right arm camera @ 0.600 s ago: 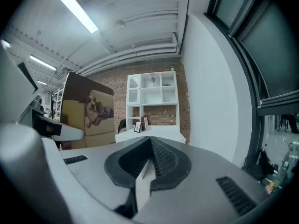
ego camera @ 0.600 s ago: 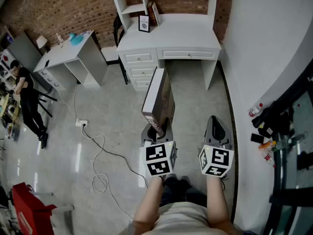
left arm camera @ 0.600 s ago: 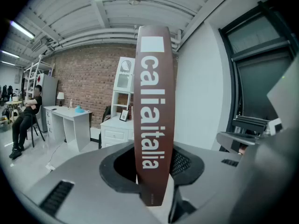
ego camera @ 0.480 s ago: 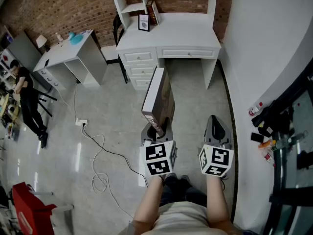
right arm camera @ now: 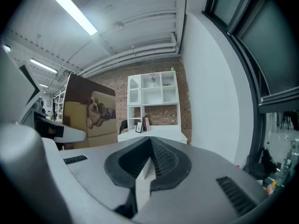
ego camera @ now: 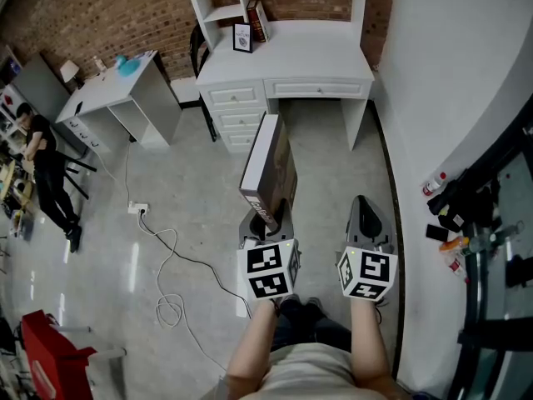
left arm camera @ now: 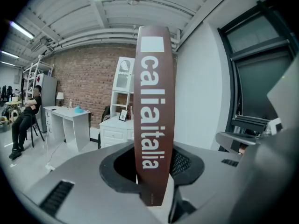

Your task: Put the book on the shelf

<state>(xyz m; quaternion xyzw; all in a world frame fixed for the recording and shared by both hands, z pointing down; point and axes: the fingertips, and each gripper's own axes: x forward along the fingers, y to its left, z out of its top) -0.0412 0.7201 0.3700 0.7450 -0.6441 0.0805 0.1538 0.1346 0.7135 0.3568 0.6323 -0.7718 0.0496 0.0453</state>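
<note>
1. The left gripper (left arm camera: 152, 174) has its jaws partly apart and clamped on the bottom edge of the book (left arm camera: 152, 101), which stands upright with its brown spine facing the gripper's camera. The grip looks the same as half a second ago.
2. The book is held in the air over the floor, in front of the person and well short of the white desk (ego camera: 308, 57) and its shelf (ego camera: 223, 12).
3. The right gripper (right arm camera: 148, 164) has its jaws pressed together with nothing between them. It hangs just to the right of the book, as before.
4. In the head view, the desk, its picture frame (ego camera: 242, 37) and the leaning books (ego camera: 256, 21) sit slightly higher and further left than before; both grippers keep their places.
</note>
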